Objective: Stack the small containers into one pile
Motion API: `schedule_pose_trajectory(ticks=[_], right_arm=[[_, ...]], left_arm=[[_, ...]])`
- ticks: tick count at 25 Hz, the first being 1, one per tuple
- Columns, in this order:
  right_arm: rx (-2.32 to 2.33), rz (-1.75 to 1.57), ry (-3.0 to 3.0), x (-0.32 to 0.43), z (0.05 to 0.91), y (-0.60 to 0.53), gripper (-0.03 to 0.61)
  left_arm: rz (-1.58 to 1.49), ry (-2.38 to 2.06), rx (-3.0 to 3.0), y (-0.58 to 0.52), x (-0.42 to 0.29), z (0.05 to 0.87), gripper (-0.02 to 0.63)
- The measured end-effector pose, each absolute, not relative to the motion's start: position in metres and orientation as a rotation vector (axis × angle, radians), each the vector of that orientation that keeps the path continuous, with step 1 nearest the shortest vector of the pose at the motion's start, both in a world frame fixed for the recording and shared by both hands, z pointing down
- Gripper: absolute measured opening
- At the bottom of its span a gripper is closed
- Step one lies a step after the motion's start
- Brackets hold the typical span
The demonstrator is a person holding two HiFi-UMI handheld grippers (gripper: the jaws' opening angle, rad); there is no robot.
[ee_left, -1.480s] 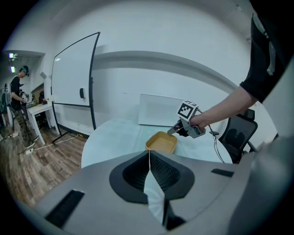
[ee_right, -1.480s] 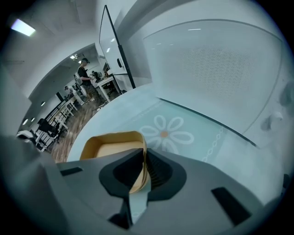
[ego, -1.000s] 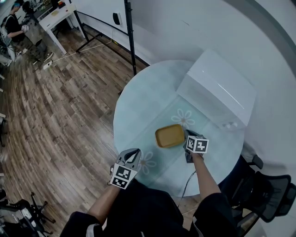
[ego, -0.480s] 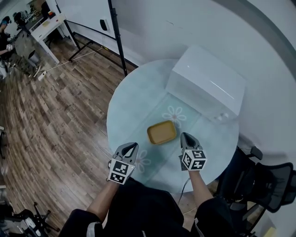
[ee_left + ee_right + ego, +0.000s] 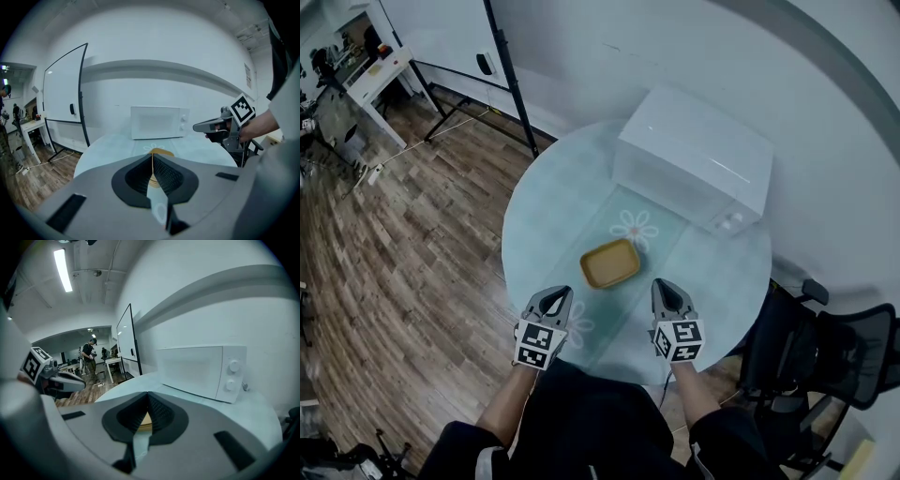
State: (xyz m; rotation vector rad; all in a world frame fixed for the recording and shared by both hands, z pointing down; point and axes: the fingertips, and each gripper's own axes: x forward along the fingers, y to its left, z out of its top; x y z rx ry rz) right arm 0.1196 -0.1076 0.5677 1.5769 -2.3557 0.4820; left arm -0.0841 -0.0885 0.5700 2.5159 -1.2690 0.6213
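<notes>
A yellow container stack (image 5: pixel 609 264) sits alone near the middle of the round glass table (image 5: pixel 544 206). It looks like one shallow tub from above. My left gripper (image 5: pixel 558 296) hovers at the table's near edge, left of the container, jaws closed on nothing. My right gripper (image 5: pixel 664 287) hangs just right of and nearer than the container, also shut and empty. In the left gripper view the container (image 5: pixel 160 152) peeks over the closed jaws (image 5: pixel 152 159), with the right gripper (image 5: pixel 219 127) to the side. The right gripper view shows a yellow sliver (image 5: pixel 145 422) behind its shut jaws (image 5: pixel 148 398).
A white microwave (image 5: pixel 694 161) stands at the table's far side, also seen in both gripper views (image 5: pixel 159 122) (image 5: pixel 201 369). A whiteboard stand (image 5: pixel 502 75) is on the wood floor to the left. An office chair (image 5: pixel 825 356) is at the right. A person (image 5: pixel 90 357) stands far off.
My right gripper has drawn back from beside the container toward my body. The left gripper has stayed near the table edge. The container has not moved on the table.
</notes>
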Motion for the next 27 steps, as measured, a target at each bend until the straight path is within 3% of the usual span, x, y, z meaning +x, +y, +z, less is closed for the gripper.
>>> schedule_pose_trajectory(ticks=[27], right_arm=[[1.568, 0.521, -2.372, 0.138, 0.571, -0.092, 0.025]], left_arm=[[0.643, -1.241, 2.536, -0.087, -0.057, 0.572, 0.015]])
